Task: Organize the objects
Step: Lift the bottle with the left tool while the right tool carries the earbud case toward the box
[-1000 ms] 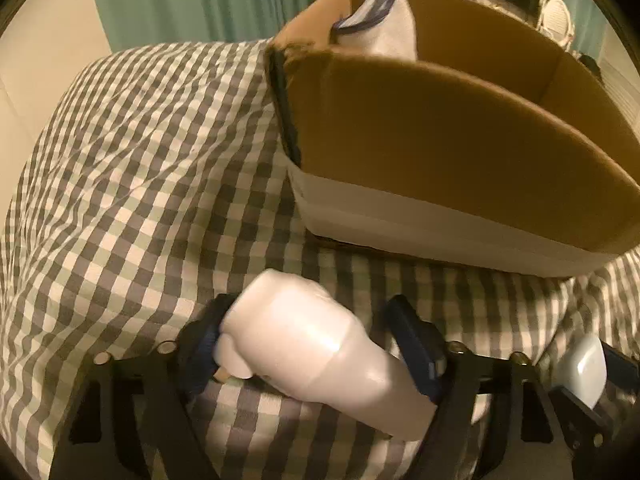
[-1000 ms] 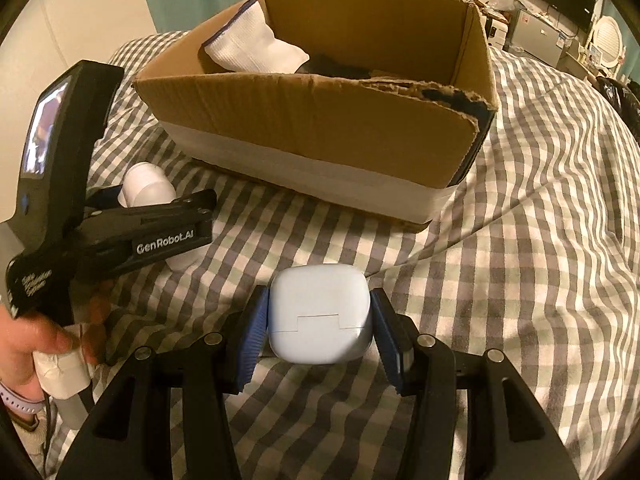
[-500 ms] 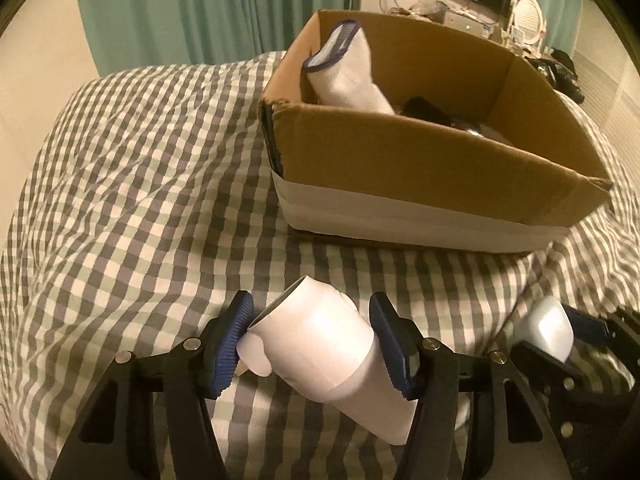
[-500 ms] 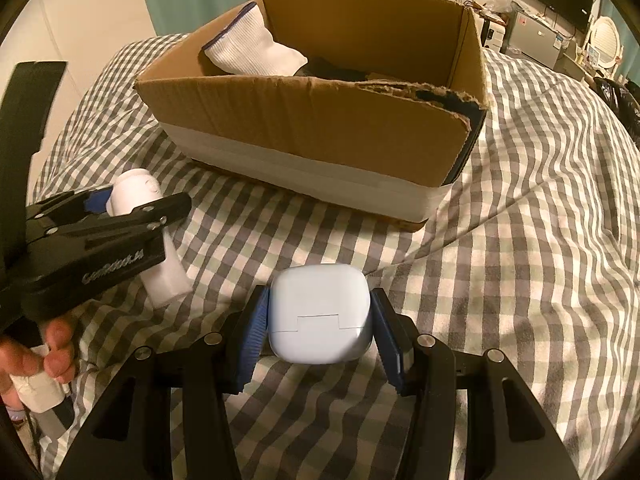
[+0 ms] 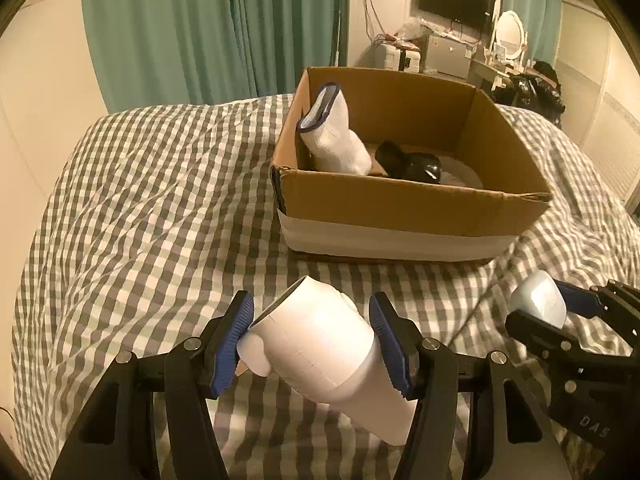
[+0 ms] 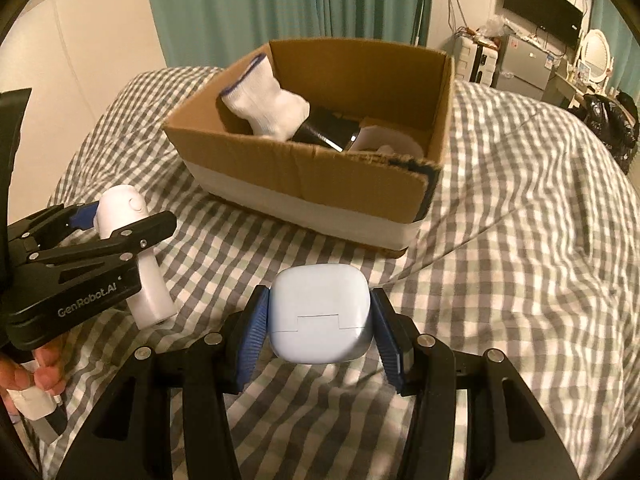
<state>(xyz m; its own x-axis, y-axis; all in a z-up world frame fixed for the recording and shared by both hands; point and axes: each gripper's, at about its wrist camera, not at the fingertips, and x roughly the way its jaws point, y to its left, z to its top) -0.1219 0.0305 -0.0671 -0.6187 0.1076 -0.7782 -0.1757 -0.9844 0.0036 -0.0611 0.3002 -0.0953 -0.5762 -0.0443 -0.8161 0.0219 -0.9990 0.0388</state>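
My left gripper [image 5: 312, 336] is shut on a white plastic bottle [image 5: 320, 356], held tilted above the checked bedcover, cap end toward the left pad. In the right wrist view the same bottle [image 6: 140, 264] hangs in the left gripper [image 6: 116, 220] at the far left. My right gripper [image 6: 318, 320] is shut on a pale blue rounded case [image 6: 318, 312], lifted off the cover; that case [image 5: 540, 304] also shows at the right of the left wrist view. Ahead of both stands an open cardboard box [image 5: 400, 204] holding a white sock [image 5: 332, 136] and a black object [image 5: 412, 164].
The checked bedcover [image 5: 152, 208] spreads wide to the left of the box and around it. Green curtains [image 5: 216, 28] hang behind the bed. A TV, a mirror and cluttered furniture stand at the back right. A hand [image 6: 32, 372] grips the left gripper's handle.
Both grippers have risen with their loads, the left one more, so the box's inside now shows. The left jaws closed in on the bottle early on and have held since.
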